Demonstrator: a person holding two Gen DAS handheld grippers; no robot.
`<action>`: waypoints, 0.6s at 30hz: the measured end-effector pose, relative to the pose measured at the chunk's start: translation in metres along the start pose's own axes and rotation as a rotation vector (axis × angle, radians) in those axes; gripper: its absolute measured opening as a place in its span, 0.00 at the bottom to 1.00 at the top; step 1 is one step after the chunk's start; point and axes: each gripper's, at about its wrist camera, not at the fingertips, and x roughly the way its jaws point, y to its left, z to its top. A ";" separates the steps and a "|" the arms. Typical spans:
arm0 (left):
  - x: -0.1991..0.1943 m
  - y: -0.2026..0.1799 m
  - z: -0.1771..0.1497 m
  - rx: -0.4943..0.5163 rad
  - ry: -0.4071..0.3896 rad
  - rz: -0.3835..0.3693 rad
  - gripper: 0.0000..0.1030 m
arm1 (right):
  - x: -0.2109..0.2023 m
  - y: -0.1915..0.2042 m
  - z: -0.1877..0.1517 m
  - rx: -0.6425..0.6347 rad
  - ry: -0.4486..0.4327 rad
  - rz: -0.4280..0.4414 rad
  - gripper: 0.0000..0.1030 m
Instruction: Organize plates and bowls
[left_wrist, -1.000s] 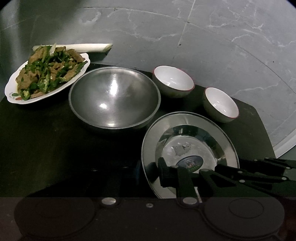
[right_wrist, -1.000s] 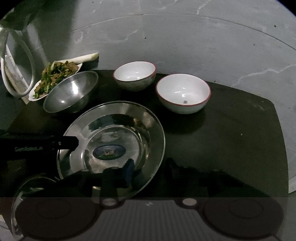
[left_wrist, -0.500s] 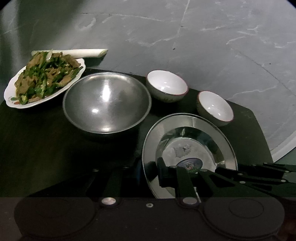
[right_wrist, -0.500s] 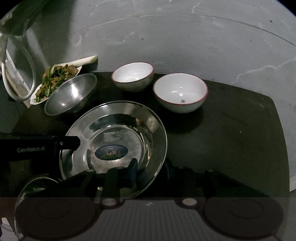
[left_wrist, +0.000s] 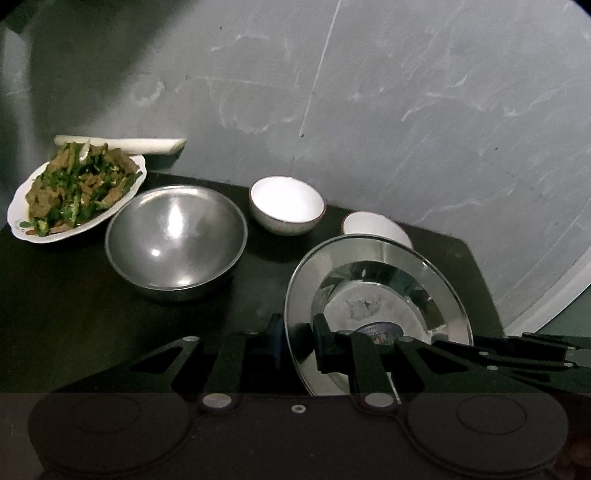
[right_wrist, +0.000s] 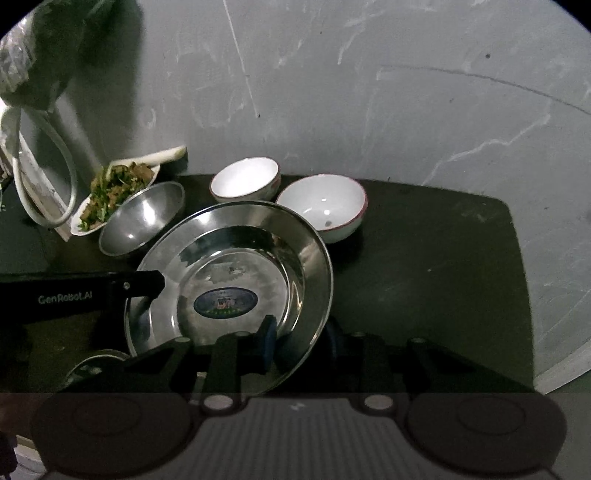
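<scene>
A shiny steel plate (left_wrist: 376, 295) with a blue sticker is held tilted above the dark table (left_wrist: 55, 295). My left gripper (left_wrist: 299, 345) is shut on its left rim. My right gripper (right_wrist: 299, 341) is shut on its near right rim; the plate (right_wrist: 229, 273) fills the middle of the right wrist view. A steel bowl (left_wrist: 175, 236) stands left of the plate. Two white bowls stand behind: one (left_wrist: 286, 208) in full view, the other (left_wrist: 373, 227) partly hidden by the plate. They also show in the right wrist view (right_wrist: 245, 179) (right_wrist: 323, 206).
A white dish of green vegetables and meat (left_wrist: 74, 195) sits at the table's far left, with a leek stalk (left_wrist: 122, 144) behind it. A grey marbled wall (left_wrist: 369, 110) rises behind. A white tube loop (right_wrist: 44, 173) hangs at the left.
Both grippers have lifted the steel plate off the table and tilted its far rim up. It now covers part of the right white bowl in the left wrist view.
</scene>
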 end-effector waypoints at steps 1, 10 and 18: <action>-0.005 -0.002 -0.001 -0.003 -0.008 0.001 0.17 | -0.004 -0.001 0.000 -0.005 -0.006 0.007 0.30; -0.052 -0.017 -0.018 -0.040 -0.071 0.039 0.17 | -0.044 0.000 -0.005 -0.077 -0.049 0.070 0.30; -0.083 -0.015 -0.042 -0.098 -0.091 0.100 0.17 | -0.058 0.013 -0.014 -0.162 -0.042 0.142 0.30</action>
